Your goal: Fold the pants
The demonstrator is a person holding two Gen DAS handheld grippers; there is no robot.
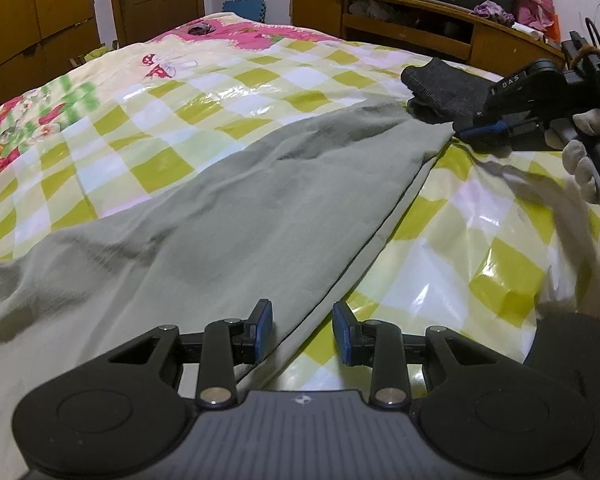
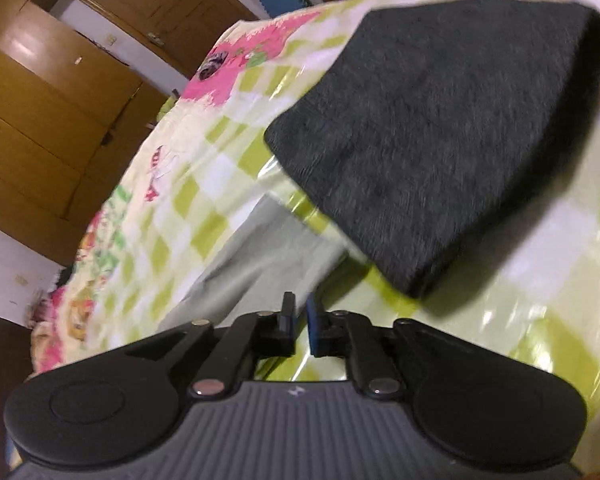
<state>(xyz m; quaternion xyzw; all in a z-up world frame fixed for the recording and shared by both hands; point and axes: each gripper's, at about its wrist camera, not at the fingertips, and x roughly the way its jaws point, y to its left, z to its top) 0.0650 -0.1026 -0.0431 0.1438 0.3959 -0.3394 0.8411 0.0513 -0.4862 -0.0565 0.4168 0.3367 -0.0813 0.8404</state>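
The left gripper (image 1: 302, 332) sits at the bottom centre of its view, jaws parted, straddling the near hem edge of the pants (image 1: 228, 216); the pads do not press the cloth. From there the grey-green pants run diagonally up toward the right of the frame, spread flat on the checked bedcover (image 1: 204, 92), with some wrinkles at lower left.

At their far end, in the right of the left view, the right gripper (image 1: 466, 130) meets the tip of the cloth beside a dark folded garment (image 1: 444, 84), a gloved hand (image 1: 580, 160) behind it. In its own blurred view the right gripper (image 2: 300, 320) shows only a narrow gap between the jaws with nothing visible between them; the pants (image 2: 260, 256) lie just beyond and the dark garment (image 2: 440, 132) fills the upper right.

Judging by this, the pants lie long and flat, seemingly one leg on the other; the lengthwise folds remain, and neither end is gripped yet.
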